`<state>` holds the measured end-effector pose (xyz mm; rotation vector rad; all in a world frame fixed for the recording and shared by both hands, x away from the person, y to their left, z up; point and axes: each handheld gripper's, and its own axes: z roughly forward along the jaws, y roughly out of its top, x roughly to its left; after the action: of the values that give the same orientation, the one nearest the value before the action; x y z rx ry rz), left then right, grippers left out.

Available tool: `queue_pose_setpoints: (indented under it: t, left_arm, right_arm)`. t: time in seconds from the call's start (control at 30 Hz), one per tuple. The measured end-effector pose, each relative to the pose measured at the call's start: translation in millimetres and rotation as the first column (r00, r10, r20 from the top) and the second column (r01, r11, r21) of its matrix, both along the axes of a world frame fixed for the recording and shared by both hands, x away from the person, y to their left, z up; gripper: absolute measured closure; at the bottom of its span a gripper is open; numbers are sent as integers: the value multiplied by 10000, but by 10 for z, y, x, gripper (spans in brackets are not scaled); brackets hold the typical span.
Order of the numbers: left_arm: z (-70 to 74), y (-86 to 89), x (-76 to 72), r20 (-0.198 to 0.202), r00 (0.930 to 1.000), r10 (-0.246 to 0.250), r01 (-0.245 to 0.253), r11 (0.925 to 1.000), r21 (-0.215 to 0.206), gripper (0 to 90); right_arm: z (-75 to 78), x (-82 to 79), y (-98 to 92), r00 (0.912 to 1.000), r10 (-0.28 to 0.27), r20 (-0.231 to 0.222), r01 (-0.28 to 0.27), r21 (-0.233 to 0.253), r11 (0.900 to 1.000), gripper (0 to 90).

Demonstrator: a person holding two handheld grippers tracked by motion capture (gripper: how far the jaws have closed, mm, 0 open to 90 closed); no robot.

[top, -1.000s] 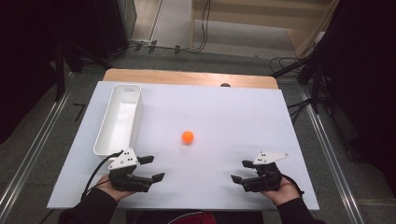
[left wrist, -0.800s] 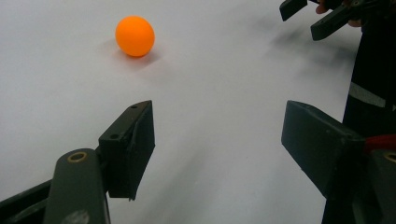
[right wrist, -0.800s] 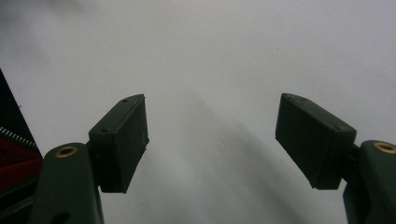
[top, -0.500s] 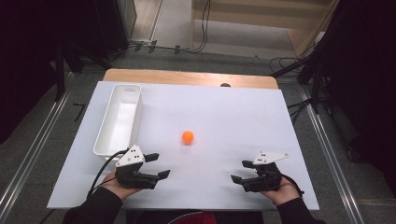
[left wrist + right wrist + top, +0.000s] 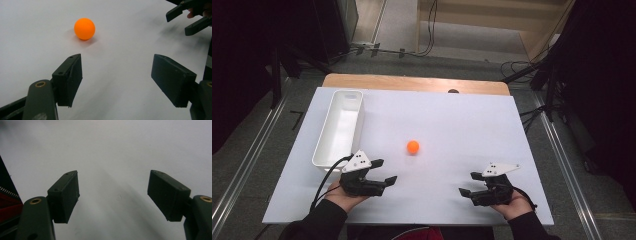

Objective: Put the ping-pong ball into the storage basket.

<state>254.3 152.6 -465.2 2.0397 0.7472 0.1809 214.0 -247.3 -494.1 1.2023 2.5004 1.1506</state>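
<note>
- A small, round, bright orange ball is seen near the middle of the white tabletop.
- The left gripper is held near the ball, not touching it, with its jaws wide apart.
- The right gripper is held well apart from the ball, jaws wide apart too.
- A long white tray is set at the left.
- Grey floor and cables are seen around.
</note>
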Motion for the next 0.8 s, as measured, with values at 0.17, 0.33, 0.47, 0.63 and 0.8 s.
queue_pose_setpoints:
  t: [0.17,0.33,0.47,0.63,0.8]
  left_arm:
    - [-3,-111,23,-7,9998,-211,211,9997,124,244]
    - [4,-176,52,14,9995,-302,302,9995,62,163]
    - [-14,-233,85,-2,9992,-407,406,9976,567,92]
    - [-24,-269,128,-157,9995,-275,282,9984,485,0]
    - [-5,-289,163,-22,9999,-170,171,9996,220,0]
  right_arm:
    - [1,0,0,10000,3,22,-3,-2,10000,240]
    - [3,-4,0,10000,-3,8,3,49,10000,241]
    - [3,-5,-4,10000,7,-7,-7,77,10000,241]
    - [1,-2,-2,10000,36,-5,-36,90,10000,240]
    - [3,0,-6,10000,18,8,-18,83,10000,240]
